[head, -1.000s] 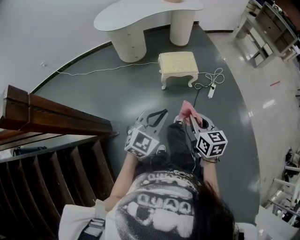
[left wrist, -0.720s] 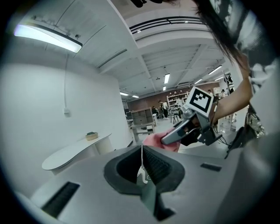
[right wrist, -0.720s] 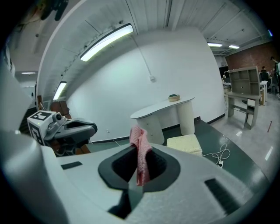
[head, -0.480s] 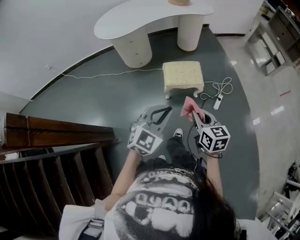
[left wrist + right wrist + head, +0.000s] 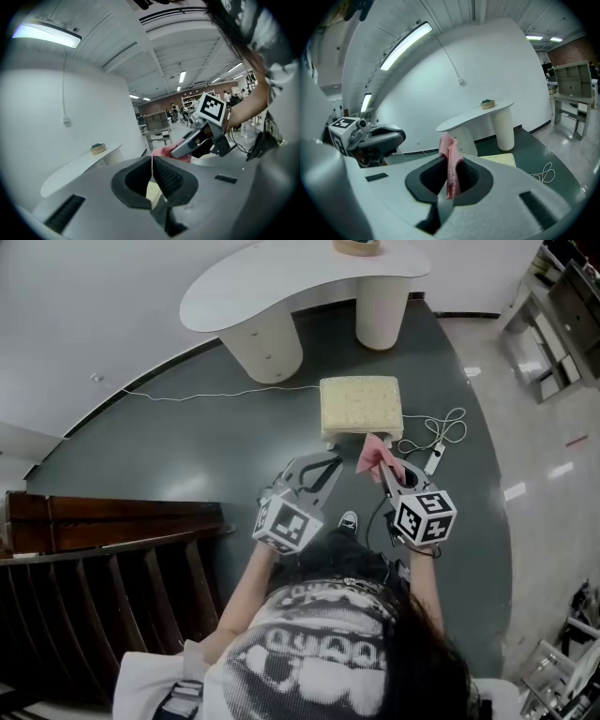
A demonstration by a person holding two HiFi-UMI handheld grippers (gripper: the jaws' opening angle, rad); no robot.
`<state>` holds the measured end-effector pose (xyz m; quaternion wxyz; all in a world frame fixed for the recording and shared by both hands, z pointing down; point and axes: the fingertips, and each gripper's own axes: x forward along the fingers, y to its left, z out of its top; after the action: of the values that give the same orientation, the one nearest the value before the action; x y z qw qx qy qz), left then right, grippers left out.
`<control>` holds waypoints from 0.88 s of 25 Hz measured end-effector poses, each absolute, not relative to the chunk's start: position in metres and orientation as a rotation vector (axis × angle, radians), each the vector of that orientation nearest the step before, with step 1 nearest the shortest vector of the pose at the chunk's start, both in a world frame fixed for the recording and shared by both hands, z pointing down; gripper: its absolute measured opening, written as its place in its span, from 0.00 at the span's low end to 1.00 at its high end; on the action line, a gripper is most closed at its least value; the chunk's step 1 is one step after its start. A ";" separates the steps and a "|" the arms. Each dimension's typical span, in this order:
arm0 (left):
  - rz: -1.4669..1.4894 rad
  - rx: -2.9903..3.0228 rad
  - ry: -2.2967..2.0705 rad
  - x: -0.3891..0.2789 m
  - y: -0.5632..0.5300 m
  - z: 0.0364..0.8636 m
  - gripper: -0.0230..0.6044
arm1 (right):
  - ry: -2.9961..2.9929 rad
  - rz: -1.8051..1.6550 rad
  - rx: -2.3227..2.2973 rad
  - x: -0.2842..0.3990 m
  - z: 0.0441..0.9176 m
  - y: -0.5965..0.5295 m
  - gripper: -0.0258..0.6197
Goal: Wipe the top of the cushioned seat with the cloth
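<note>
Right gripper (image 5: 449, 163) pinched tight on the pink cloth (image 5: 449, 143), near the cushioned seat (image 5: 361, 406); left gripper (image 5: 151, 158) jaws together, empty.

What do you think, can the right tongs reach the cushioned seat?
Probably yes: the right tongs hold the pink cloth close by the cushioned seat, whose top is bare, with nothing between.

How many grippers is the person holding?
2. The left hand-held gripper is shut and empty, beside the other one. The right hand-held gripper is shut on the pink cloth, near the seat.
</note>
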<state>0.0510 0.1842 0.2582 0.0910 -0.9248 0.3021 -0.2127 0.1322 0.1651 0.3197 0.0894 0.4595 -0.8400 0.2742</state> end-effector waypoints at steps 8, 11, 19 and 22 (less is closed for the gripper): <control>-0.727 -2.745 0.942 0.046 0.179 0.273 0.05 | -2.493 0.913 1.324 0.133 0.343 0.157 0.06; -0.755 -2.746 0.942 0.041 0.176 0.280 0.05 | -2.488 0.933 1.324 0.131 0.350 0.156 0.06; -0.754 -2.749 0.867 0.031 0.148 0.291 0.05 | -2.435 0.971 1.406 0.131 0.370 0.136 0.06; -0.745 -2.764 0.835 0.024 0.124 0.294 0.05 | -2.408 0.972 1.422 0.124 0.375 0.118 0.06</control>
<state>0.0238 0.1242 0.2936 0.0796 -0.9240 0.2792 -0.2490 0.1243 0.1181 0.3755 0.0904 0.4784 -0.8099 0.3271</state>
